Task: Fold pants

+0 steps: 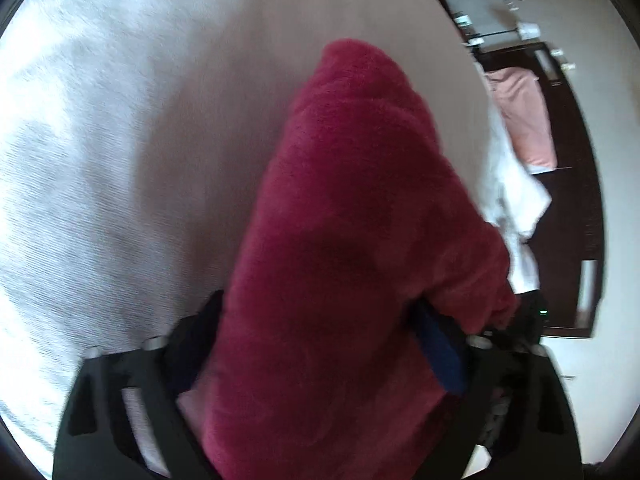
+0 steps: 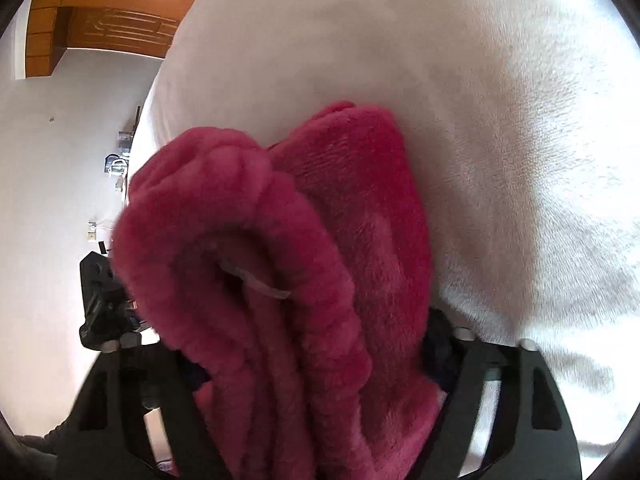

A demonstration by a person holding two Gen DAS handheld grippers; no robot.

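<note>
The pants (image 1: pixel 360 200) are thick, dark pink fleece, bunched into a folded bundle over a white bed cover (image 1: pixel 100 160). In the left wrist view the bundle fills the gap of my left gripper (image 1: pixel 320 308). Cloth presses against both fingers, and the blue pad (image 1: pixel 444 356) shows on the right one. In the right wrist view the pants (image 2: pixel 360 208) show their rolled, gathered waistband (image 2: pixel 208 208) with a small white label inside. My right gripper (image 2: pixel 316 344) is shut on that end, and the fleece hides its fingertips. The bed cover (image 2: pixel 520 160) lies beyond.
Past the bed edge stands dark wooden furniture (image 1: pixel 584 200) with a pink cloth (image 1: pixel 524 120) and a white cloth (image 1: pixel 516 200) hanging by it. A wooden door (image 2: pixel 112 20) and pale floor (image 2: pixel 52 160) lie to the left. A black device (image 2: pixel 100 300) sits beside the pants.
</note>
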